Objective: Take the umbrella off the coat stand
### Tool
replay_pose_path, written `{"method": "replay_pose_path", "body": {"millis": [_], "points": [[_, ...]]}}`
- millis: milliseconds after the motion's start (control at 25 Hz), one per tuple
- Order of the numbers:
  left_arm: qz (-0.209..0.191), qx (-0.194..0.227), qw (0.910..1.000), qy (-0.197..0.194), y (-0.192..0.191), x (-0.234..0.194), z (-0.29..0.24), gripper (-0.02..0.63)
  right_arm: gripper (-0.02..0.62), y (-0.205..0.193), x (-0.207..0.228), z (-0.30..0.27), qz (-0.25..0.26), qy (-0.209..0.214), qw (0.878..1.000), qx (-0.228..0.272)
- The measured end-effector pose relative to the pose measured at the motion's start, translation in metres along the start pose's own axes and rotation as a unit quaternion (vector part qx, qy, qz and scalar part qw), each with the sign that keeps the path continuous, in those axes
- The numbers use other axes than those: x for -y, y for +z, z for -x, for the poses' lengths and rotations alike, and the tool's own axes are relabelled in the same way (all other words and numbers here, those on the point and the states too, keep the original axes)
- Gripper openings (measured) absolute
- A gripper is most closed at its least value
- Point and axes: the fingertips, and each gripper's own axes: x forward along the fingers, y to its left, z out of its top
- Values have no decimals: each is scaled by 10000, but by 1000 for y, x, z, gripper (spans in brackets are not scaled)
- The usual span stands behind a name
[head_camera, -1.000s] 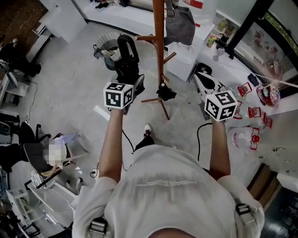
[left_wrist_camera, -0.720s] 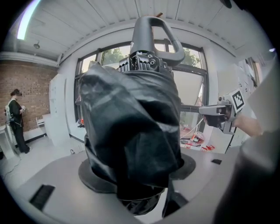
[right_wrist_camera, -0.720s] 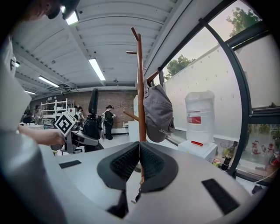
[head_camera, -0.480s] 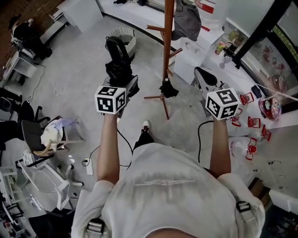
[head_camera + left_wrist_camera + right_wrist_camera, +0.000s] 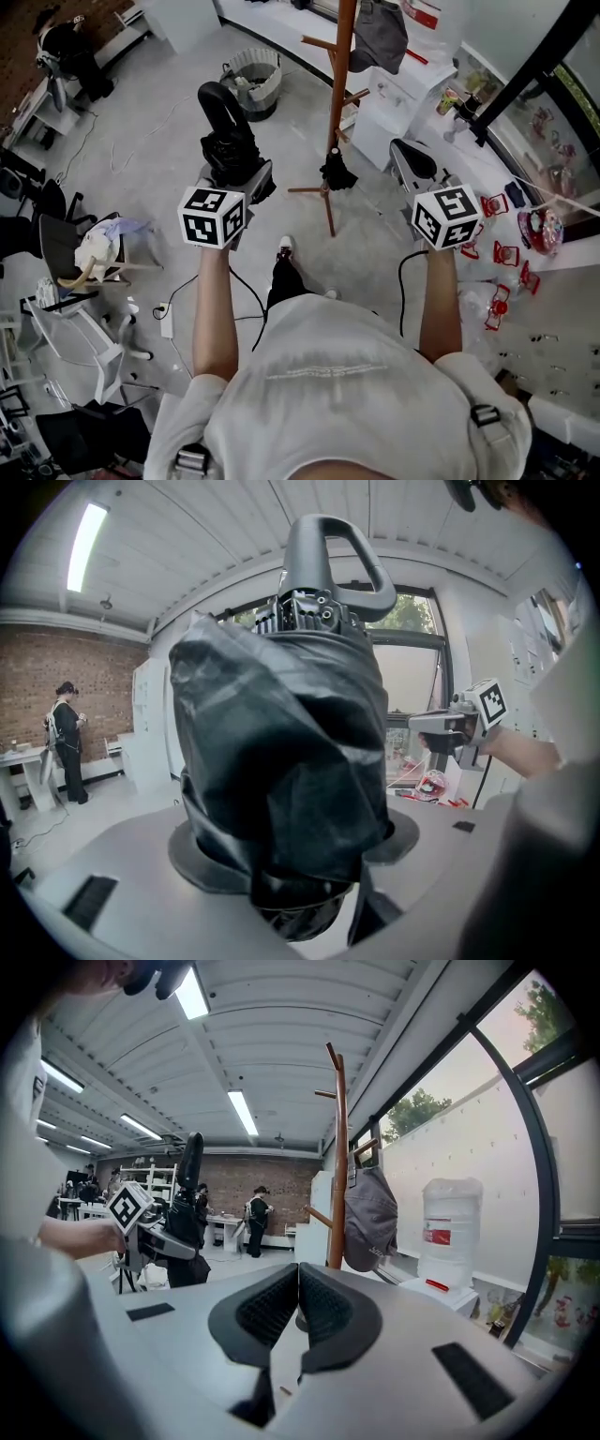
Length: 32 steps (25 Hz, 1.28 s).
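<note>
A folded black umbrella [image 5: 228,142] with a loop handle stands up between the jaws of my left gripper [image 5: 239,176], which is shut on its bunched canopy. It fills the left gripper view as the umbrella [image 5: 281,752] clamped in the left gripper [image 5: 281,864]. It hangs free, well left of the wooden coat stand [image 5: 343,84]. My right gripper [image 5: 412,161] is level to the right of the stand, its pads together with nothing in them. The right gripper view shows the right gripper [image 5: 298,1309], the coat stand [image 5: 337,1147] ahead and the umbrella [image 5: 190,1180] at left.
A grey bag [image 5: 380,33] hangs on the stand and a small black item [image 5: 336,171] sits low on its pole. A bin [image 5: 251,80], a white cabinet [image 5: 394,103], a water bottle [image 5: 450,1232], chairs [image 5: 89,258] and red-and-white items [image 5: 506,234] lie around. People stand far back.
My left gripper has carried the umbrella further left and away from the coat stand. The right gripper has shifted a little and rolled.
</note>
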Motion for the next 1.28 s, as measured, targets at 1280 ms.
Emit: {"method": "replay_pose_path", "body": {"millis": [1280], "points": [[78,-16,10000,-60,-6,28,25,305,25,-3,-7,17,167,-28,9998,-77]]}}
